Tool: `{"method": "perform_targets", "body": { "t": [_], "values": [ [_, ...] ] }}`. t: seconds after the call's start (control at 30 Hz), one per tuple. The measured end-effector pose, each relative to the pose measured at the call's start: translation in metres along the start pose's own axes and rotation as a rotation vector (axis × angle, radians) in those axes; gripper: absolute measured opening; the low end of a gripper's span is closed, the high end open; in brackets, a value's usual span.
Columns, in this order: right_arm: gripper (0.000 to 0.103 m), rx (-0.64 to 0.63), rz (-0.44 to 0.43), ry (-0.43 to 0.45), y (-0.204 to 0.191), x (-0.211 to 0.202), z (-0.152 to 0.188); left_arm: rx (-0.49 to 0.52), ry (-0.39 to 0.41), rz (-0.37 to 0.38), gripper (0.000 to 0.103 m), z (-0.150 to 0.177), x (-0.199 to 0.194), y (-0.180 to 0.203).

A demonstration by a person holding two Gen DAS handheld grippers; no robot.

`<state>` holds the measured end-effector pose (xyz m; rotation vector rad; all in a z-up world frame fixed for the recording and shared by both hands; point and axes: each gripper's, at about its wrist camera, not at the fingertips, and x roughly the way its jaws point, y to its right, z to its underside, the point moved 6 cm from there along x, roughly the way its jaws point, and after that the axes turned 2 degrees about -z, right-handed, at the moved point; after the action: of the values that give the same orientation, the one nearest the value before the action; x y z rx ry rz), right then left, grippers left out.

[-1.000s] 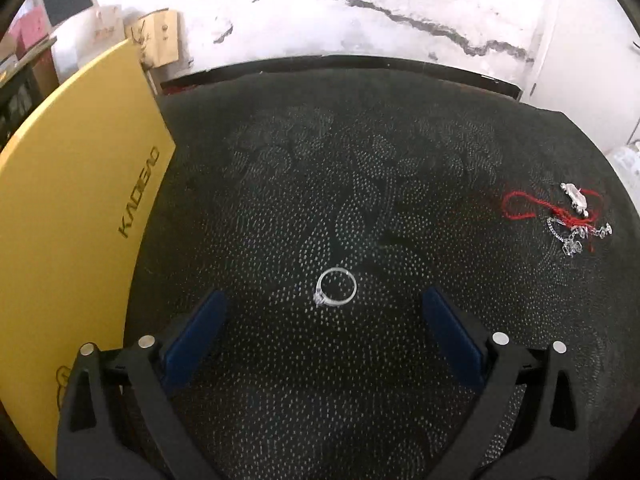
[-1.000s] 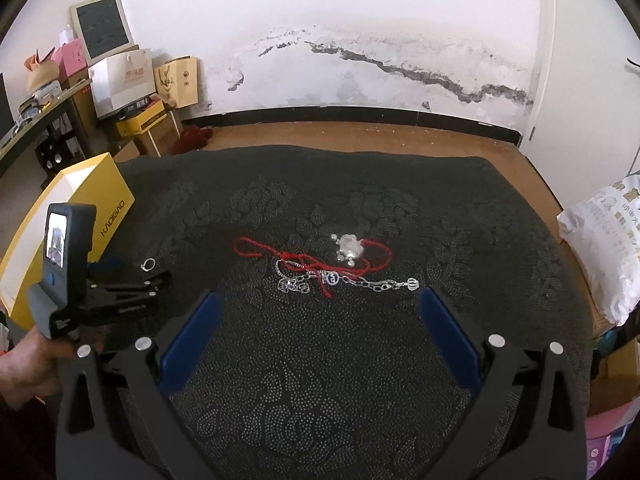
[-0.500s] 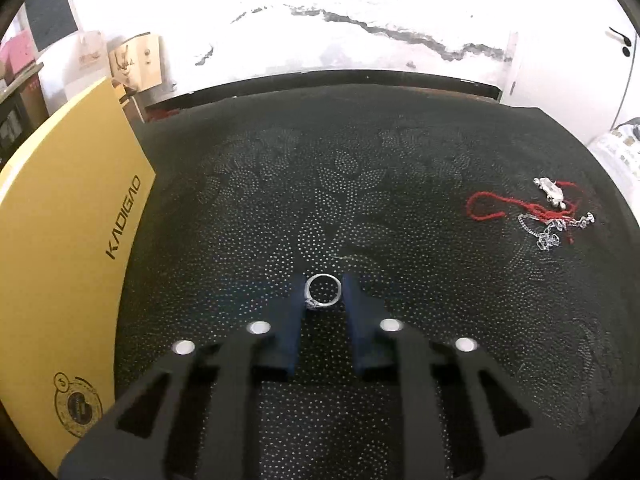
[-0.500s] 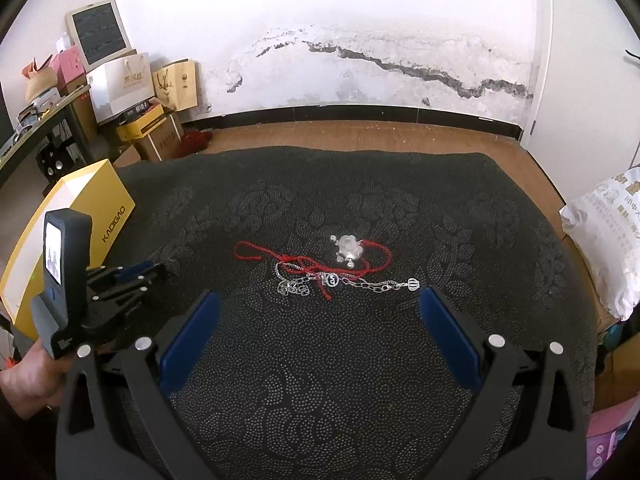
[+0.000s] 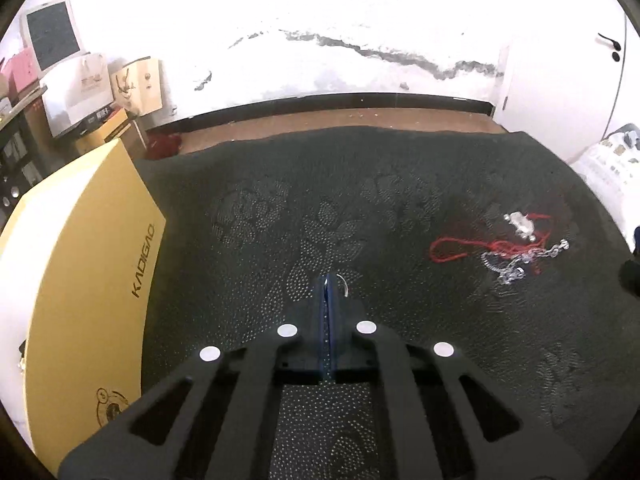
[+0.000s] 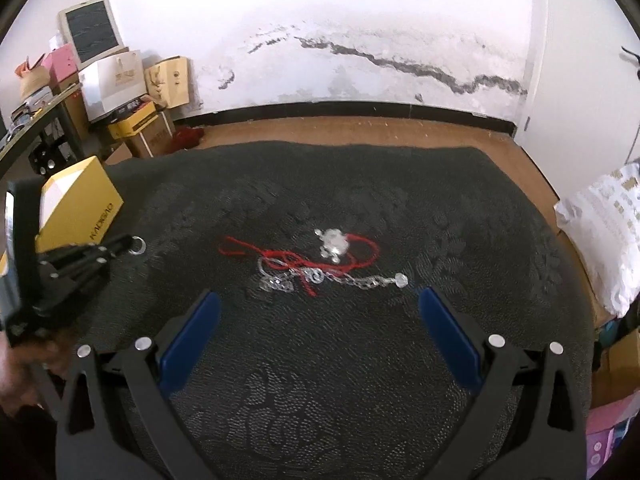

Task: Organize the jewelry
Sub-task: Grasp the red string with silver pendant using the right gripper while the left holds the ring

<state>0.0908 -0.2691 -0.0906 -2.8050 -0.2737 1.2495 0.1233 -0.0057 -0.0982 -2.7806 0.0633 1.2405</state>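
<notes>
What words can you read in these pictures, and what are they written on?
"KADIGAO": printed on the side of the yellow box, which is also seen from the right wrist camera.
A round logo low on the yellow box: too small to read.
Print on the white bag and the cartons behind it: too blurred to read.
Marks on the white sack: unreadable.

Left black plastic two-finger gripper (image 5: 327,280): angular linkage arms with slotted cut-outs, 4 round silver screw heads seen across the arms, thin blue pad edges. From the right wrist view, its matte black body (image 6: 60,276) is seen, with small silver fasteners.

Right black plastic two-finger gripper (image 6: 319,322): broad flat blue pads (image 6: 188,334), 4 silver screw heads, triangular cut-outs.

Bare skin of the left hand (image 6: 24,376) is visible, blurred.
</notes>
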Motion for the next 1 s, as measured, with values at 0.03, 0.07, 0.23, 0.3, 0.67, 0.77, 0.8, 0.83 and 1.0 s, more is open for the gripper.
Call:
{"method": "perform_targets", "body": {
  "t": [0.03, 0.07, 0.23, 0.3, 0.67, 0.77, 0.8, 0.83, 1.0],
  "values": [
    [0.096, 0.009, -0.001, -0.007, 0.003, 0.001, 0.002, -0.014, -0.003, -0.002, 0.001, 0.0, -0.001, -0.005],
    [0.096, 0.014, -0.001, -0.008, 0.004, 0.002, 0.002, -0.034, -0.007, 0.0, 0.001, 0.0, -0.001, -0.009],
    [0.096, 0.023, -0.001, -0.008, 0.007, 0.003, 0.001, -0.087, -0.041, 0.019, 0.001, 0.003, 0.006, -0.024],
    [0.096, 0.017, 0.0, -0.003, 0.005, 0.003, 0.0, -0.078, -0.039, 0.023, 0.001, 0.005, 0.004, -0.021],
    [0.096, -0.008, 0.024, -0.097, 0.015, 0.032, 0.026, -0.035, -0.033, 0.064, 0.001, 0.001, -0.011, 0.004],
    [0.096, 0.036, 0.078, -0.115, 0.037, 0.042, 0.029, -0.025, -0.026, 0.081, 0.001, -0.003, -0.015, 0.015],
    [0.096, 0.069, 0.093, -0.12, 0.048, 0.046, 0.03, -0.021, -0.027, 0.082, 0.001, -0.004, -0.015, 0.018],
    [0.096, 0.093, 0.092, -0.127, 0.055, 0.049, 0.029, -0.014, -0.027, 0.087, 0.001, -0.006, -0.016, 0.022],
    [0.096, 0.109, 0.1, -0.116, 0.066, 0.067, 0.007, -0.019, -0.037, 0.103, 0.001, -0.011, -0.018, 0.029]
  ]
}}
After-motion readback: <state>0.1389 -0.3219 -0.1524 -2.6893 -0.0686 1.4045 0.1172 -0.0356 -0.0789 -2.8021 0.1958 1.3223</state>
